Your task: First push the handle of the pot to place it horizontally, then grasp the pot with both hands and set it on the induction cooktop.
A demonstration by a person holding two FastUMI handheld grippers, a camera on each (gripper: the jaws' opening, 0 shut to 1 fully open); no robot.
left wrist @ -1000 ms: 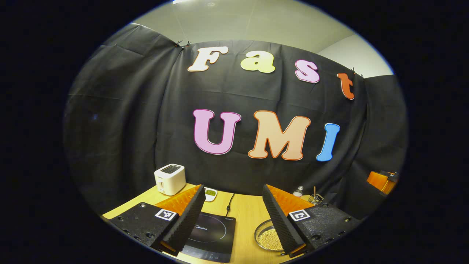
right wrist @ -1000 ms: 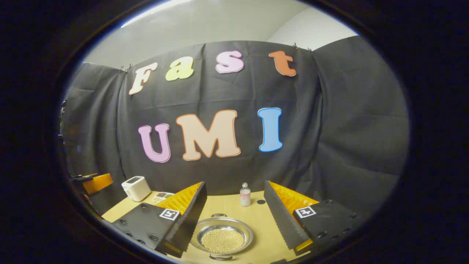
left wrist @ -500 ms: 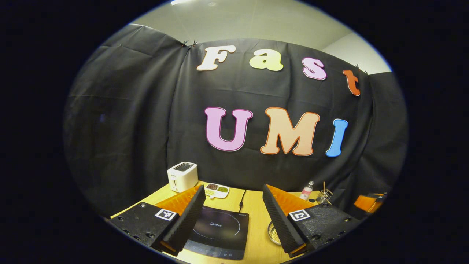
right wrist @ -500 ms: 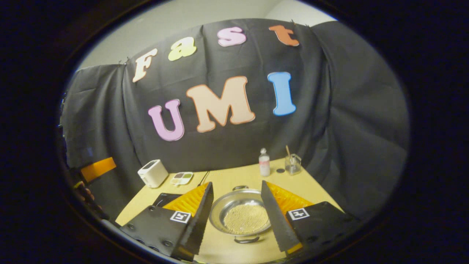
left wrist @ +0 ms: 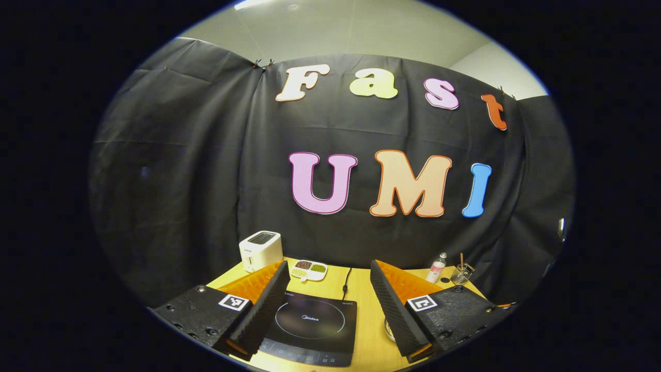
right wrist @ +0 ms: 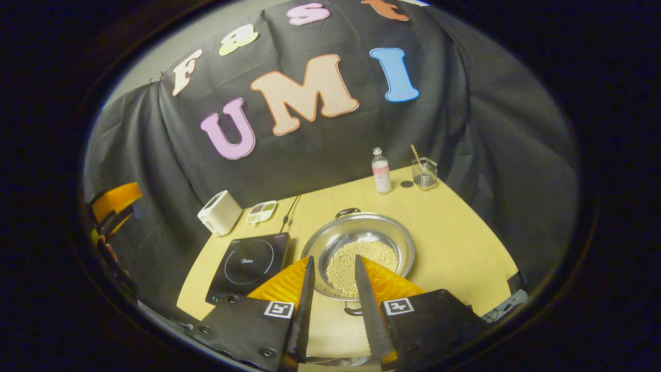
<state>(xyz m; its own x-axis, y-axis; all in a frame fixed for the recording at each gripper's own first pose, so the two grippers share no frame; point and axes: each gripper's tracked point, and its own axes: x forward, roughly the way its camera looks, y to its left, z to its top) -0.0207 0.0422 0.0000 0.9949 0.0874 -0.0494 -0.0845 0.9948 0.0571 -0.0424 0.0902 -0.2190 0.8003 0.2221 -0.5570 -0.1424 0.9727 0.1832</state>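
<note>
While both cameras face the black booth wall, the counter [right wrist: 454, 248] shows far more fully in the right gripper view, a pale wood top. On it sits the induction cooktop [right wrist: 250, 266], black and flat, left of the pot [right wrist: 359, 245]; they lie just beside each other, edges near, contact unclear. The pot is a shallow steel pan with small pale beads in its bottom, one loop handle [right wrist: 347, 211] at the far rim and another at the near rim by the fingertips. The right hand-held gripper [right wrist: 330, 271] hovers above the pot's near edge, jaws released with a narrow gap, gripping nothing.

The left gripper view gives the cooktop [left wrist: 312, 328] close up between the fingers of the left hand-held gripper [left wrist: 328, 276], jaws wide apart and empty, well off the pot; just a sliver of pot rim [left wrist: 387, 329] peeks beside its right finger.

At the back stand a white toaster [right wrist: 219, 213], a divided dish [right wrist: 261, 212] of beans, a small bottle [right wrist: 381, 173] and a glass with a stick [right wrist: 424, 173]. The cooktop's cord [left wrist: 345, 276] reads clearer in the left gripper view.
</note>
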